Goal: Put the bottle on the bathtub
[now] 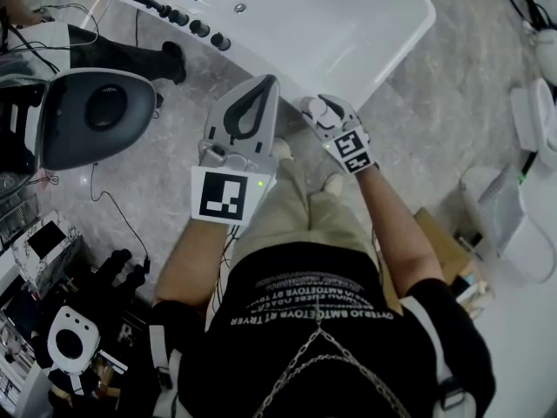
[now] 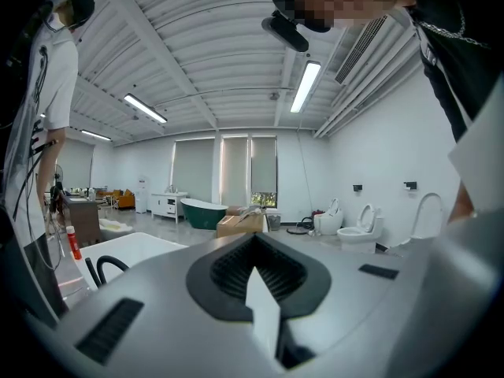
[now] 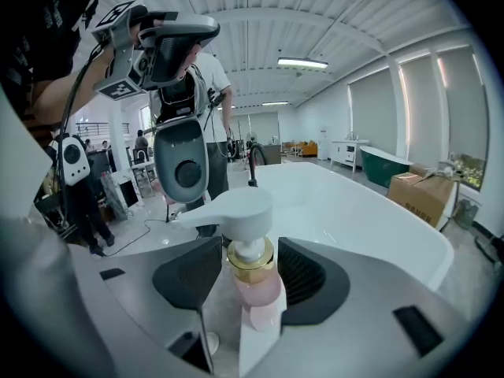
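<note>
My right gripper (image 3: 252, 283) is shut on a pink pump bottle (image 3: 257, 283) with a gold collar and a white pump head (image 3: 233, 209). The bottle stands upright between the jaws. In the head view the right gripper (image 1: 324, 111) hovers just short of the near rim of the white bathtub (image 1: 409, 37). The bathtub (image 3: 354, 211) lies straight ahead in the right gripper view. My left gripper (image 1: 266, 84) is held beside it to the left, shut, with nothing in it. In its own view the left gripper (image 2: 253, 241) points out across the room, above the bathtub (image 2: 134, 246).
A black faucet with knobs (image 1: 178, 7) sits on the tub's far left rim. A grey and white rounded device (image 1: 96, 116) stands at the left, with cables (image 1: 113, 207) on the floor. Toilets (image 2: 362, 231), a green tub (image 2: 205, 211) and a cardboard box (image 3: 425, 195) stand farther off.
</note>
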{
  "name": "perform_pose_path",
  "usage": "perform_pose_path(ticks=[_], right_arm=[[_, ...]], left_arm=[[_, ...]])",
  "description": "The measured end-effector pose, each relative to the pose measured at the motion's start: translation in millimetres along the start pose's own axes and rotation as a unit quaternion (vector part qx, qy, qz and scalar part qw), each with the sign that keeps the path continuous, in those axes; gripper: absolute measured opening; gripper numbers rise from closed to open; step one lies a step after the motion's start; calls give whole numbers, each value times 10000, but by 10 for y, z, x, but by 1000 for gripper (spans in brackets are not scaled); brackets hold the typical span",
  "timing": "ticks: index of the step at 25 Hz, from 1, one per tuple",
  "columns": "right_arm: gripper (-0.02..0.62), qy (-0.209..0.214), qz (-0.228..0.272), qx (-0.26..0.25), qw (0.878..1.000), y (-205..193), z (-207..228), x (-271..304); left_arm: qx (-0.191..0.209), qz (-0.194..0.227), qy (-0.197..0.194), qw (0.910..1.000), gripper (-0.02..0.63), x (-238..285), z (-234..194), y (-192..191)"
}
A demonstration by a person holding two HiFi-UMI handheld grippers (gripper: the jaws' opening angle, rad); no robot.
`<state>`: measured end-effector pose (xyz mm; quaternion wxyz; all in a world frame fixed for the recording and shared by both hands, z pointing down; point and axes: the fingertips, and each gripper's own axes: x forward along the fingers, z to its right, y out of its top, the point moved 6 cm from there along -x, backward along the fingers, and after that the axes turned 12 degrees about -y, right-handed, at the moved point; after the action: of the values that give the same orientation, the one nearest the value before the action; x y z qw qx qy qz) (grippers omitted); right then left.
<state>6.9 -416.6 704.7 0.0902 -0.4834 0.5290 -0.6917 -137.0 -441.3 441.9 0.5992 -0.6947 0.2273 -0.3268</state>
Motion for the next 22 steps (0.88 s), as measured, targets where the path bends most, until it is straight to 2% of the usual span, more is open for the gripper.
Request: perform_pose_path(ticks=[7,12,15,16,19,22], right_arm=[[206,-153,-115,-174,9997,27,58,-438],[202,-452,116,209,9987,151,252,-894],[36,-886,512,200,9945,393,372,-1206],[15,-1007,654,214,9925,477,402,-1320],[2,-1156,1045,298,9873,723,504,-1605],[0,-1118,1322,297,9844,953,562,-1827]], left_arm=[[8,127,152,9998,2,-200,169,190],[92,263,245,9993,2,-310,355,382],[122,311,294,9990,2,-357,457,440],[123,307,311,9990,2,-375,495,448],[118,304,359,9988,2,-391,588,455],[126,342,402,9985,2,-407,678,465]])
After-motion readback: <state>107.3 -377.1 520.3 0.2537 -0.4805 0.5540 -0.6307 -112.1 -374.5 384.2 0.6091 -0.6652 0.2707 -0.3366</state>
